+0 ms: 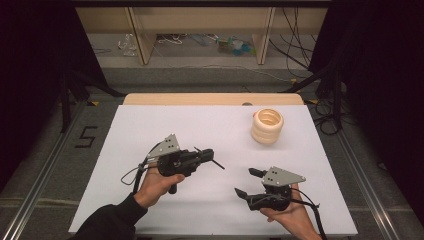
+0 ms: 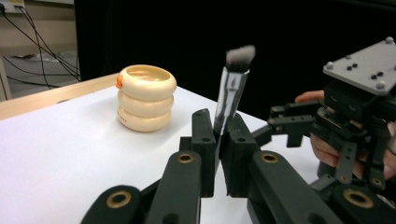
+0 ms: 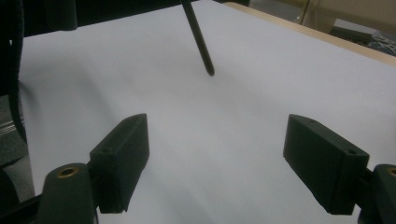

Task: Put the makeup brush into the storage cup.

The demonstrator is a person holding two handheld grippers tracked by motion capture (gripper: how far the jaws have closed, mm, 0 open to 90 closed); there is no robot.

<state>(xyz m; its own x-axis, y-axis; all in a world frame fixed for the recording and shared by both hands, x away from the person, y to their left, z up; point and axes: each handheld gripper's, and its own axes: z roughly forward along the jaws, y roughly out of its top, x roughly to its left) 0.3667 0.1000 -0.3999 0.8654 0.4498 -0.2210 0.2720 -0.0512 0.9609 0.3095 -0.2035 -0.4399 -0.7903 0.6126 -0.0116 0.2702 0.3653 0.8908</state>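
My left gripper [image 1: 209,155] [image 2: 219,128] is shut on a makeup brush [image 2: 232,88]. The brush stands up between the jaws, with its grey bristles on top and its thin black handle [image 1: 218,164] [image 3: 200,42] slanting down over the white tabletop [image 1: 150,125]. A cream holder made of stacked rings [image 1: 267,126] [image 2: 145,98] stands upright at the far right of the table, apart from both grippers. My right gripper [image 1: 246,182] [image 3: 215,156] is near the front right edge. It is open wide with nothing between its fingers, and it points toward the brush handle.
A wooden strip [image 1: 212,98] borders the far edge of the white top. Beyond it are the floor, loose cables [image 1: 295,55] and the legs of a wooden bench. Dark curtains hang at both sides. Bare table lies between the grippers and the holder.
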